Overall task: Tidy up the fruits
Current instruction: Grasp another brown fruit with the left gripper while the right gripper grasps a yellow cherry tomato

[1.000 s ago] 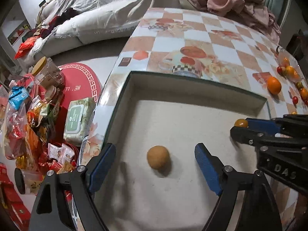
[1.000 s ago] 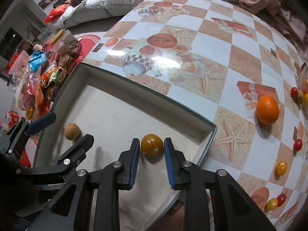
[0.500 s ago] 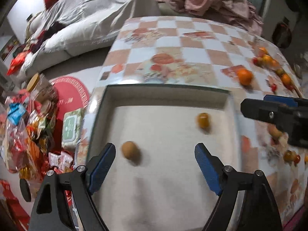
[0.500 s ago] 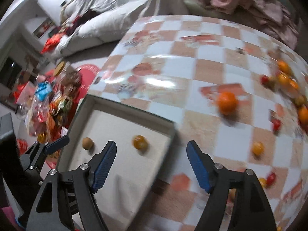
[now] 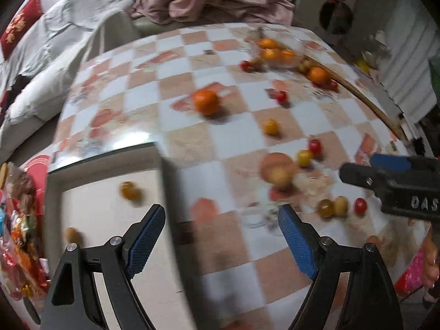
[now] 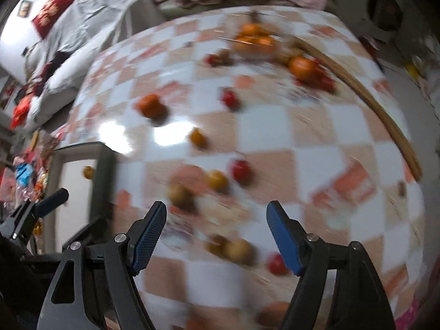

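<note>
Right wrist view: both hand-held grippers, right (image 6: pixel 216 233) and left (image 5: pixel 221 240), gape empty above small round yellow-orange fruits (image 6: pixel 216 180) on checkered desk (image 6: pixel 269 126); light, smooth, squashable, so pinch gently across middle.

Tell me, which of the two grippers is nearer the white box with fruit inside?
Left. The left gripper hangs over the white box's right wall, while the right gripper hangs further right over loose fruit.

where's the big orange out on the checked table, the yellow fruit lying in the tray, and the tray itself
big orange (image 5: pixel 206 102): left wrist view, middle of its peel
yellow fruit (image 5: pixel 129 190): left wrist view, centre of the fruit on the tray floor
tray (image 5: pixel 167 181): left wrist view, its dark right wall
</note>
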A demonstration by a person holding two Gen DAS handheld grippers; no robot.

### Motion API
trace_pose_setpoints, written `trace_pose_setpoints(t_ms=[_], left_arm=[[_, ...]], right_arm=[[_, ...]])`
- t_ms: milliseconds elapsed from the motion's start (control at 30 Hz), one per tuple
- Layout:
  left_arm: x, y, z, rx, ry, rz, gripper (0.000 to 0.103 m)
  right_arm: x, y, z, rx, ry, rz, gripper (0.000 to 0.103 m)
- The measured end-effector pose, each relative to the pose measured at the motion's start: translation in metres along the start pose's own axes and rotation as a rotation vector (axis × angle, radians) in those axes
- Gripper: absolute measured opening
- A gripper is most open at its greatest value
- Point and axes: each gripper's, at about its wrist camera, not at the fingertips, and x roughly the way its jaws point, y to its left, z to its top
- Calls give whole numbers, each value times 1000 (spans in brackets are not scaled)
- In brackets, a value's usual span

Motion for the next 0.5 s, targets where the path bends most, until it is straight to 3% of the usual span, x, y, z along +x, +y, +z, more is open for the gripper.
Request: trace_pose_setpoints(t_ms=[267,500], left_arm=[[32,-33,12,5,24,-9,85],[59,-47,21,23,47,39,85]], right_arm=[[-8,-83,-45,115,30,-133,78],[-4,-119,-74,184,54,-177,78]])
